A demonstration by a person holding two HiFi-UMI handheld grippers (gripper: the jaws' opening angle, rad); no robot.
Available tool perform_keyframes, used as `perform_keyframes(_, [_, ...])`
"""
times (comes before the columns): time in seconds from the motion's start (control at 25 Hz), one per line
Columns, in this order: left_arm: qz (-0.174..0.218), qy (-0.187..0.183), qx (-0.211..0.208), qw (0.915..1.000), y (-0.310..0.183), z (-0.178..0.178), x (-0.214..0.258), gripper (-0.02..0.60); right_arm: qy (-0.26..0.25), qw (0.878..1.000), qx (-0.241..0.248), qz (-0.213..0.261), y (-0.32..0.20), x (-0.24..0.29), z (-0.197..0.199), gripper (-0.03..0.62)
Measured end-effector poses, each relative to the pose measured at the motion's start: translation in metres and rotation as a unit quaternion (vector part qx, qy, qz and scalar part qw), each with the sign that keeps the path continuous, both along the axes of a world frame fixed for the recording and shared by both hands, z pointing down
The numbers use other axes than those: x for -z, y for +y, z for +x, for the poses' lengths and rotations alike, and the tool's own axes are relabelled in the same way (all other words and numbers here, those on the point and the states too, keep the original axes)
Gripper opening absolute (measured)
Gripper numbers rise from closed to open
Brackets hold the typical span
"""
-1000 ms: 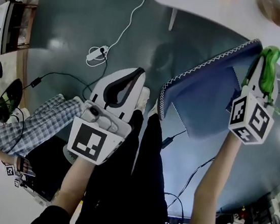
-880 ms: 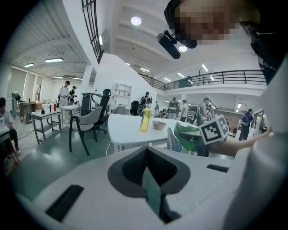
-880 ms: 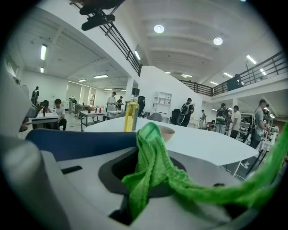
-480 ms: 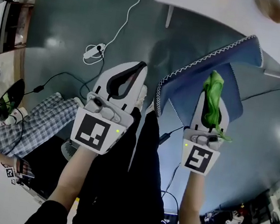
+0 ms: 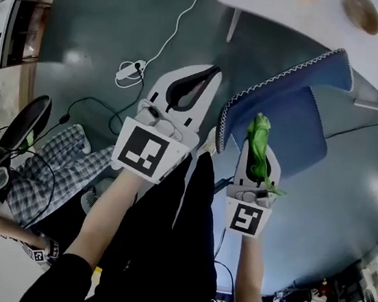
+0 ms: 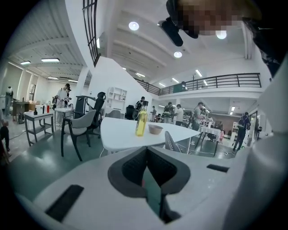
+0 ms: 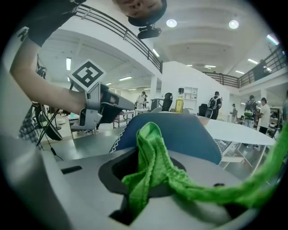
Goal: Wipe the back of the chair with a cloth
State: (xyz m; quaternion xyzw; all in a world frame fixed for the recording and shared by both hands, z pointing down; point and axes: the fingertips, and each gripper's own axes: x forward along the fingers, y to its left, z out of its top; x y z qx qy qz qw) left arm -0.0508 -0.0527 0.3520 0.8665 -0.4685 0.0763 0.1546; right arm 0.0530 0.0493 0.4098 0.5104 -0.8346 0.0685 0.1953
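Gripping green cloth [image 5: 263, 156] in right claw [image 5: 260, 123], w/ chair back [image 5: 282, 97] straight ahead, close; shut, empty left claw [image 5: 210, 74] farther off.

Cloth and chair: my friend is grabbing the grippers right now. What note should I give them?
Left gripper: shut, empty, held to the left of the chair back.
Right gripper: shut on the green cloth, pointing at the chair back just ahead.
Done: the cloth is gripped and brought to the chair back. How much is wiped, I cannot tell.
Left: rub the cloth across the chair back with the grip shut.
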Motion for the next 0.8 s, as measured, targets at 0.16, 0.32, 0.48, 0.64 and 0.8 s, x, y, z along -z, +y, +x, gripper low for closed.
perform_keyframes(0.16, [-0.006,0.012,0.006,0.9999,-0.002,-0.005,-0.005,0.002,-0.007,1.0,-0.011,-0.007,0.005,-0.003,0.002,0.046])
perform_keyframes(0.32, [0.0,0.015,0.006,0.9999,0.0,-0.005,-0.002,0.002,-0.017,1.0,-0.02,-0.007,0.015,-0.011,0.002,0.046])
perform_keyframes(0.48, [0.005,0.016,0.001,0.9999,0.012,-0.006,0.002,0.002,-0.02,0.999,-0.036,-0.012,0.033,-0.033,-0.002,0.046])
perform_keyframes(0.64, [0.003,0.016,-0.003,0.9999,0.027,-0.013,0.003,0.002,-0.022,0.999,-0.043,-0.018,0.046,-0.047,-0.019,0.046])
perform_keyframes(0.8, [-0.002,0.019,-0.008,0.9998,0.033,-0.013,0.004,0.002,-0.026,0.997,-0.064,-0.024,0.039,-0.044,-0.021,0.046])
